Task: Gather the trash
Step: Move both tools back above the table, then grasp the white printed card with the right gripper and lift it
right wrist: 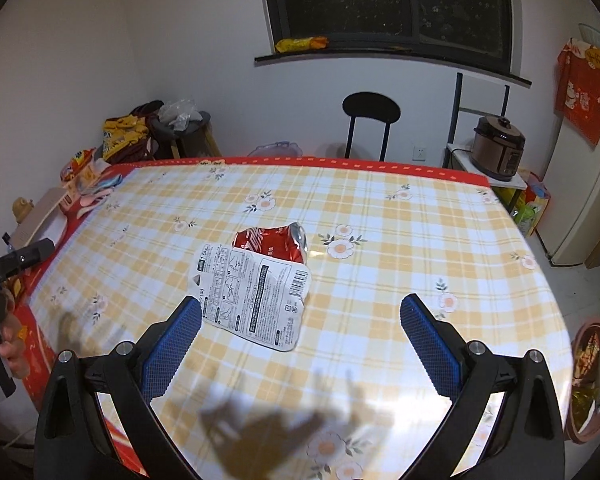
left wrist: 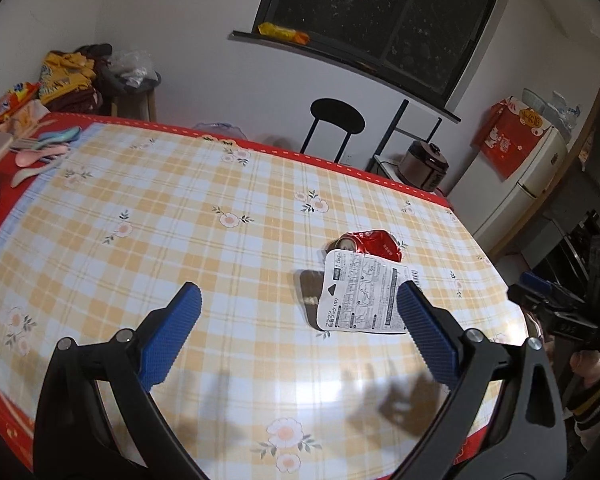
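Left wrist view: left gripper (left wrist: 298,298) spread wide, empty, above the checked table (left wrist: 160,216); white printed pouch (left wrist: 362,292) lies flat at centre right, its far edge touching a crushed red can (left wrist: 370,244). Right wrist view: right gripper (right wrist: 300,308) likewise wide and empty, pouch (right wrist: 256,292) just left of centre. Risk, judged: the flat pouch offers no edge, so fingers (right wrist: 172,344) may slide over it or nudge the can (right wrist: 274,242) away.

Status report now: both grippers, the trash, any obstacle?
Left gripper open, empty; right gripper open, empty. Crushed red can and white wrapper lie touching on the table. Nothing blocks them.
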`<state>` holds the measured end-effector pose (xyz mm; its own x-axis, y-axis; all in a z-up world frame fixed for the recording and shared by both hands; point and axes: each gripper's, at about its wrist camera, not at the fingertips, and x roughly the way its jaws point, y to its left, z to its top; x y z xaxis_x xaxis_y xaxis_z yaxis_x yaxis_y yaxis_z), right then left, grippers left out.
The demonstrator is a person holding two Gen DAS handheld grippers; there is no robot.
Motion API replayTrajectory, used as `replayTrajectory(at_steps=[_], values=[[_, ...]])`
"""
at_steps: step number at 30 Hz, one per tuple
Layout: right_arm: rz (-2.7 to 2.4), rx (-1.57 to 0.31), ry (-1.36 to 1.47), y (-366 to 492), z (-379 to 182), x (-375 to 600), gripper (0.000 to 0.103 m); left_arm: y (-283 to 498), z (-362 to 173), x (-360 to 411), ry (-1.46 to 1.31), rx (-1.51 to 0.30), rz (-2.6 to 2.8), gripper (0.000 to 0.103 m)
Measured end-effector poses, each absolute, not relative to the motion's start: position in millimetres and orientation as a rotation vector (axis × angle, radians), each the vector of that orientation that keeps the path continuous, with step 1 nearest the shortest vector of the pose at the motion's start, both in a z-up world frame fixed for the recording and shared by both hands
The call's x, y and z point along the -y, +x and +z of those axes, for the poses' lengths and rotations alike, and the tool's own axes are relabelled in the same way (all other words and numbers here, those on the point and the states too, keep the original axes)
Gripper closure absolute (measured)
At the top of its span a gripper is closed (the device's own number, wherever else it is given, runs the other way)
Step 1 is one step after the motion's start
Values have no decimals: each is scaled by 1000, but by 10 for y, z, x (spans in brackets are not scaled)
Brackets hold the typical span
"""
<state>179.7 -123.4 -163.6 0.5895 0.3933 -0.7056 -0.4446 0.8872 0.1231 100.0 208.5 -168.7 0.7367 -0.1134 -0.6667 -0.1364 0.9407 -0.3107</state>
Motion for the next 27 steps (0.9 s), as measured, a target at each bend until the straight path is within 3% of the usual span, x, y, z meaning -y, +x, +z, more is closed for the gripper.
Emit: replayTrajectory(at_steps=[16, 24, 26, 27], values=[[853, -897, -804, 2587, -2515, -366, 5, 1037, -2304, -2617, -485, -804, 76, 7], [930, -1043, -874, 2788, -2860, -698, 5, 757, -2547, -2782, -537, -835, 150, 7], [927, -1076, -875, 2794, -2905, -694, 10, 705, -2561, -2797, -542, -840, 162, 7], [925, -1104, -871, 2792, -2929, -688, 21, 679, -2566, -2805, -548, -841, 167, 7]])
